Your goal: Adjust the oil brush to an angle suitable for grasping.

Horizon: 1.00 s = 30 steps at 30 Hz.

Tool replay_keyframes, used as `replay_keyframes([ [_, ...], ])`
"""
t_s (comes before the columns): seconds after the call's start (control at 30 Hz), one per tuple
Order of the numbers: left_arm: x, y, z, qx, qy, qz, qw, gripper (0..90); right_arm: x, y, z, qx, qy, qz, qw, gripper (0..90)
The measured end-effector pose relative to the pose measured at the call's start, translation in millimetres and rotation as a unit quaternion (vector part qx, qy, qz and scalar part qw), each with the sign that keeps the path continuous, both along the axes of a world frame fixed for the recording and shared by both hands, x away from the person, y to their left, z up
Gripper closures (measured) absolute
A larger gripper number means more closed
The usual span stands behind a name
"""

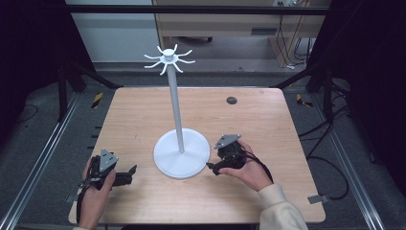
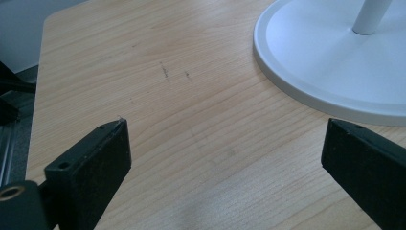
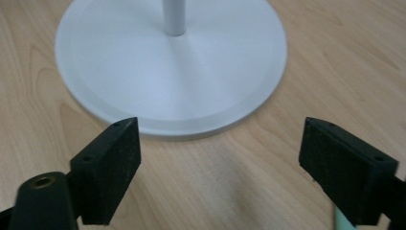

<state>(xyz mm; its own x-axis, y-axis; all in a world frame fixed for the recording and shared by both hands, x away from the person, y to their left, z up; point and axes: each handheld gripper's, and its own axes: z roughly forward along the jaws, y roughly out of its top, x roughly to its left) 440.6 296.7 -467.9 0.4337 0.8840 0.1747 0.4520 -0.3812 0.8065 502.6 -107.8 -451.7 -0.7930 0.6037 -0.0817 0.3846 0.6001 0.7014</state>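
A white stand [image 1: 181, 153] with a round base, a thin pole and a ring of curved hooks [image 1: 168, 59] at its top rises from the middle of the wooden table [image 1: 143, 115]. My left gripper [image 1: 129, 175] rests low on the table to the left of the base, its jaws wide apart with only bare wood between them [image 2: 225, 143]. On the other side of the base my right gripper [image 1: 211, 167] is held in a hand, its jaws also wide apart and empty, pointing at the base's rim [image 3: 172, 129].
A small dark round cap [image 1: 231, 100] is set in the table near the far right. Metal rails [image 1: 38, 158] and cables [image 1: 330, 167] run along the floor on both sides. The table's near edge lies just below both hands.
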Motion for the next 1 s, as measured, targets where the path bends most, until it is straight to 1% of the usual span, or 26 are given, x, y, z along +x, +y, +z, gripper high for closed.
replay_keyframes([
  [0.07,0.2,0.8,-0.2,0.0,0.002,0.0,1.0,2.7,4.5,-1.4,4.0,-0.006,-0.002,-0.022,0.9997,23.1],
  [0.1,0.3,0.9,-0.4,0.001,0.001,0.001,1.0,2.7,8.0,-2.4,6.4,-0.013,-0.005,-0.032,0.9994,26.7],
  [0.13,0.4,0.8,-0.7,0.001,0.0,0.002,1.0,2.7,13.2,-3.6,10.0,-0.021,-0.006,-0.05,0.9985,31.4],
  [0.17,0.3,1.0,-0.8,0.003,0.001,0.002,1.0,2.7,17.6,-4.7,13.5,-0.03,-0.008,-0.066,0.9973,34.1],
  [0.2,-0.3,1.0,-1.0,0.004,0.002,0.002,1.0,2.7,20.4,-5.4,16.4,-0.035,-0.009,-0.073,0.9967,36.4],
  [0.27,-1.4,0.7,-1.0,0.003,0.001,0.002,1.0,2.7,28.7,-6.1,24.0,-0.028,-0.008,-0.076,0.9967,42.4],
  [0.33,-1.8,-0.5,-1.1,0.007,0.001,0.001,1.0,2.7,37.6,-6.1,28.2,-0.037,-0.004,-0.079,0.9962,47.1],
  [0.4,-1.3,-1.9,-1.2,0.007,0.0,-0.001,1.0,2.7,43.6,-8.1,31.6,-0.036,-0.002,-0.084,0.9958,53.6],
  [0.47,0.0,-3.4,-1.2,0.01,0.001,-0.004,0.9999,2.7,46.0,-12.2,32.9,-0.008,-0.004,-0.081,0.9967,62.2],
  [0.5,0.5,-3.8,-1.1,0.009,0.0,-0.004,0.9999,2.7,47.4,-13.5,30.0,0.007,-0.001,-0.08,0.9967,66.9],
  [0.53,0.9,-3.9,-1.2,0.008,0.0,-0.005,1.0,2.7,48.5,-13.3,27.0,-0.01,0.007,-0.076,0.997,69.6],
  [0.57,1.1,-3.9,-0.9,0.008,0.001,-0.005,1.0,2.7,47.8,-14.6,23.9,-0.024,-0.002,-0.078,0.9967,73.7],
  [0.6,0.9,-3.6,-0.5,0.007,-0.001,-0.005,1.0,2.7,46.6,-17.6,21.0,-0.018,0.002,-0.087,0.996,77.8],
  [0.63,0.6,-3.2,-0.1,0.005,-0.002,-0.005,1.0,2.7,45.7,-20.9,17.7,-0.009,0.011,-0.092,0.9956,79.8],
  [0.7,0.3,-2.6,0.1,0.006,-0.002,-0.005,1.0,2.7,45.1,-26.6,12.4,-0.019,0.018,-0.099,0.9947,84.4],
  [0.77,0.6,-2.4,0.5,0.006,-0.002,-0.005,1.0,2.7,44.8,-32.9,7.6,-0.018,0.026,-0.111,0.9933,88.8],
  [0.83,0.7,-2.6,0.6,0.005,-0.003,-0.005,1.0,2.7,45.4,-35.4,3.7,-0.03,0.031,-0.115,0.9925,90.0],
  [0.87,1.1,-3.6,-0.1,0.009,-0.001,-0.007,0.9999,2.7,45.9,-35.4,0.2,-0.042,0.032,-0.118,0.9916,90.0],
  [0.93,1.1,-4.1,-1.0,0.012,0.002,-0.008,0.9999,2.7,47.9,-36.6,-3.5,-0.045,0.033,-0.118,0.9914,90.0],
  [1.0,1.0,-4.0,-0.1,0.011,-0.001,-0.006,0.9999,2.7,49.1,-36.2,-7.5,-0.048,0.039,-0.12,0.9909,90.0],
])
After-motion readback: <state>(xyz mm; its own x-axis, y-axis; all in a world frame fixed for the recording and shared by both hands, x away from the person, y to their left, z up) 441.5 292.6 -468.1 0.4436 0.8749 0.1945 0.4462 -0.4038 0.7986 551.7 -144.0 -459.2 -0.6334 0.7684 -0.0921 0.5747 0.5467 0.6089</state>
